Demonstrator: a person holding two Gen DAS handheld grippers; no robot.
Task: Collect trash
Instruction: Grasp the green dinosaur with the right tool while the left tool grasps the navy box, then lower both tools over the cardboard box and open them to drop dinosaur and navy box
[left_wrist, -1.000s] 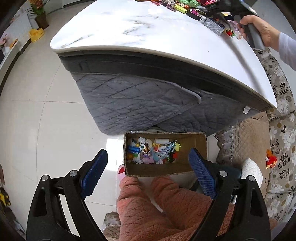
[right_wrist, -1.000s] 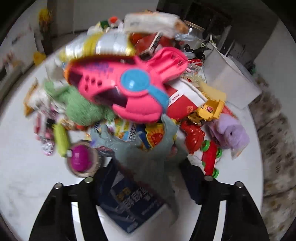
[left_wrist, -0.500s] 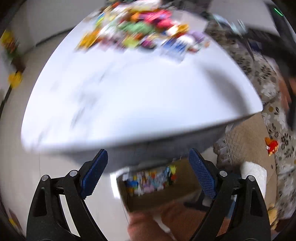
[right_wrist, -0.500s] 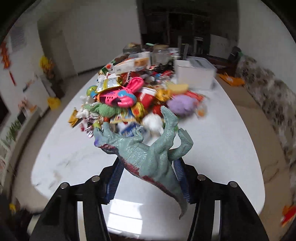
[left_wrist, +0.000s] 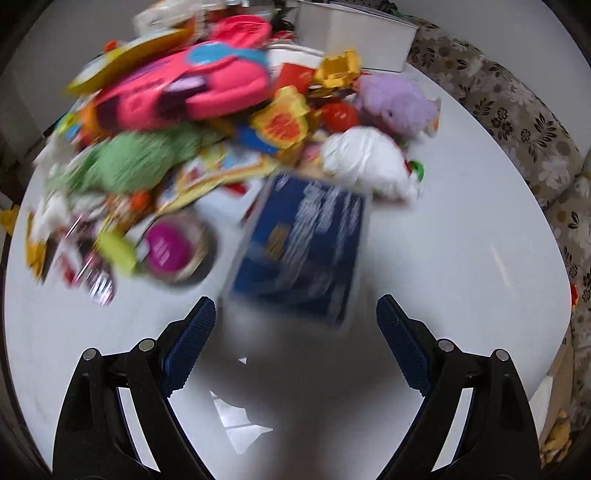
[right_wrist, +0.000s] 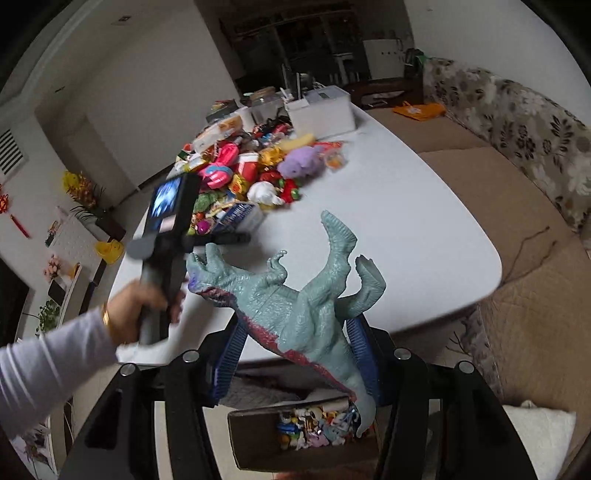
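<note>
1. Our left gripper (left_wrist: 295, 350), jaws spread and empty, hovers over the table (left_wrist: 461, 258); a blue box (left_wrist: 303, 243) lies at twelve o'clock.
2. Our right gripper (right_wrist: 295, 354) clamps a toy dinosaur (right_wrist: 295, 306).
3. A cardboard box (right_wrist: 255, 439) sits at six o'clock; next, we judge, release the dinosaur above it.

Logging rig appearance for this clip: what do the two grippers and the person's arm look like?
Both the left gripper and right gripper have glossy black plastic frames with silver rivets and blue ribbed jaw pads. The left hand shows a white ribbed sleeve and a gold bangle.
</note>
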